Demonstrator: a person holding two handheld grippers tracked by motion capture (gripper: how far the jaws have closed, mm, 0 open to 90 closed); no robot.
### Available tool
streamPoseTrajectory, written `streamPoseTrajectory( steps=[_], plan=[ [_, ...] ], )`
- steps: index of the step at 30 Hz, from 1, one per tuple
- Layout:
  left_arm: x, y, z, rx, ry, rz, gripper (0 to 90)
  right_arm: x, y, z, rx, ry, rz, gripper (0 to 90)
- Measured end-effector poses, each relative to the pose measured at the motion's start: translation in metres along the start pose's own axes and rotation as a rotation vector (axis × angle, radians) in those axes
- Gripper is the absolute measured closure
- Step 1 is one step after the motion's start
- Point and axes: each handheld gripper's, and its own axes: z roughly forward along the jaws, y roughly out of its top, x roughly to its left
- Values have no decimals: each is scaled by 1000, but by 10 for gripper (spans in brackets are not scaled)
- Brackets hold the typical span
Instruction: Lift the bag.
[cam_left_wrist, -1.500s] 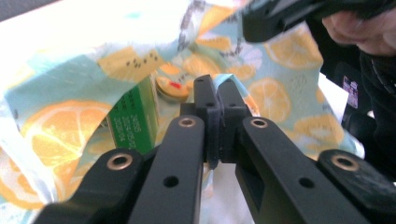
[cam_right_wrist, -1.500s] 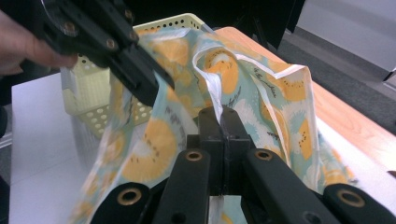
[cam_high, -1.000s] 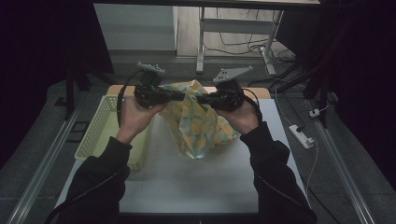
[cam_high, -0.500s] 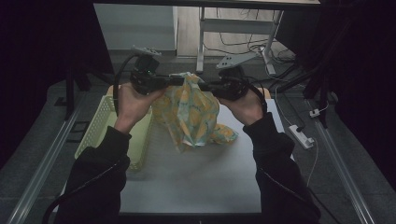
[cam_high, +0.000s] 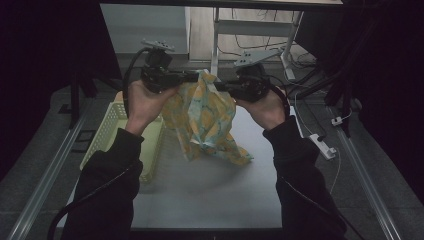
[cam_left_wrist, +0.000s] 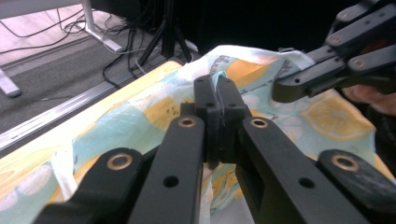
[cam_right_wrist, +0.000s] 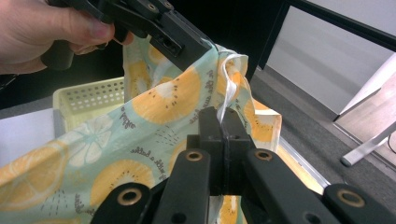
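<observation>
Both hands rose, each claw (cam_high: 192, 78) (cam_high: 222, 87) pinching the cloth (cam_high: 207, 117).

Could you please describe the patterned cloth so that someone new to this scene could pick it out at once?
Look above the pale table, right of the yellow basket. Between the left gripper and right gripper hangs the cloth, its lower end on the table. Its orange citrus slices on pale blue-green mark it out.
</observation>
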Motion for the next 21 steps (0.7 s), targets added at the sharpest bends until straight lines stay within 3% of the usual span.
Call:
streamPoseTrajectory(
  steps=[4,10,21],
  plan=[
    [7,-6,10,22,-4,-18,889,-3,-7,8,27,-4,11,896],
    [13,-15,26,44,-2,-4,885,-8,-20,22,51,7,34,895],
    [24,-33,50,94,14,-16,879,-13,-47,53,116,26,79,893]
  ],
)
